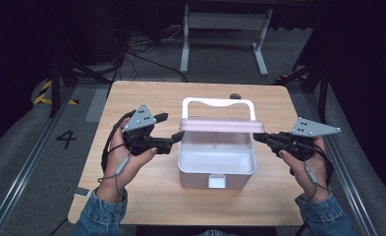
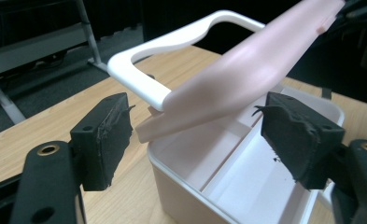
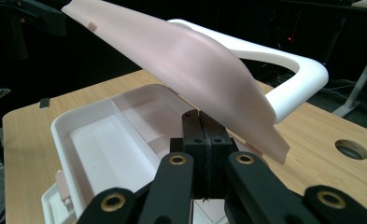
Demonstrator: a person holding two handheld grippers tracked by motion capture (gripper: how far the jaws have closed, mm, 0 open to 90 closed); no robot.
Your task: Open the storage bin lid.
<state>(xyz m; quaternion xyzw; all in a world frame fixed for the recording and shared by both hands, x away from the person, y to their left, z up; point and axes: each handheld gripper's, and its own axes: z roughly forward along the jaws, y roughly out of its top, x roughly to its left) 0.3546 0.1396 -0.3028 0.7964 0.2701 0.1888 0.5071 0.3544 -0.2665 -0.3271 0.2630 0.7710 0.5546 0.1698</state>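
The pale pink plastic lid [image 1: 219,126] of the white compartmented box [image 1: 216,167] stands raised; left gripper [image 1: 173,139] gapes beside it, right gripper [image 1: 260,138] seemingly pinches its edge.

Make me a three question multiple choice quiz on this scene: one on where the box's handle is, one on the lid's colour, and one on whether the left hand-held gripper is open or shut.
1. In the high view, where on the box is the handle?
A. On its far side
B. On its near side
C. Lying loose on the table

2. What colour is the lid?
A. Blue
B. Pink
C. Black

3. How do the jaws of the left hand-held gripper stand?
A. Shut tight
B. Open
C. Clamped on the handle

Answers:
1 A, the white loop rises beyond the box's far rim.
2 B, the raised lid is pale pink against the white box.
3 B, in the left gripper view the pads stand wide apart on either side of the lid's end, not touching it.
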